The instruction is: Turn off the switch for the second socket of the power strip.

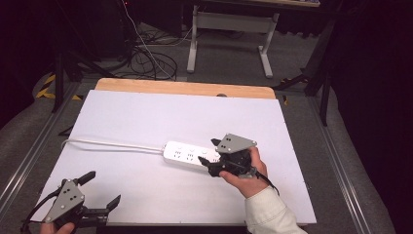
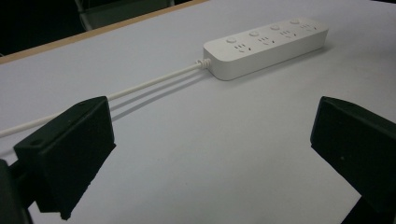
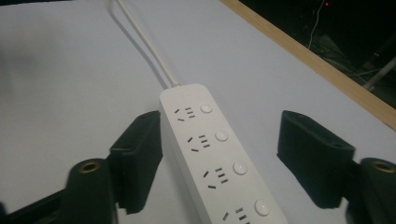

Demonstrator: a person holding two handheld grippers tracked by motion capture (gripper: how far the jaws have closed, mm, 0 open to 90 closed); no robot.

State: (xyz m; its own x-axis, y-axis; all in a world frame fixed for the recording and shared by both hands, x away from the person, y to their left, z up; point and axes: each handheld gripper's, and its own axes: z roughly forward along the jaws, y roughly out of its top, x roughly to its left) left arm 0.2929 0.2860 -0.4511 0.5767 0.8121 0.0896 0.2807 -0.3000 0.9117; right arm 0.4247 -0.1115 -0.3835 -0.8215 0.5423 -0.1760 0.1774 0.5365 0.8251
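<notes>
The white power strip (image 1: 191,155) lies flat on the white table (image 1: 146,117), toward its right edge and a little nearer the person's side than the far edge, its cable (image 1: 112,144) running off toward the left edge.

The right gripper (image 1: 214,157) straddles the strip's near end with jaws released. In the right gripper view one jaw sits touching or just beside one long side of the strip, while the other stands well apart from the opposite side, so nothing is grasped yet.

The left gripper (image 1: 104,191) waits near the front-left corner, jaws spread wide and empty, well apart from the strip and cable.

The likely trouble is that lopsided straddle — if the jaws close from here, the far jaw would have to travel while the near one already bears on the casing, which could shove the strip sideways or twist it rather than clamp it squarely. The smooth plastic may also slip in a grip taken so near one end, and the trailing cable could drag and swing the free end if the strip is lifted.
</notes>
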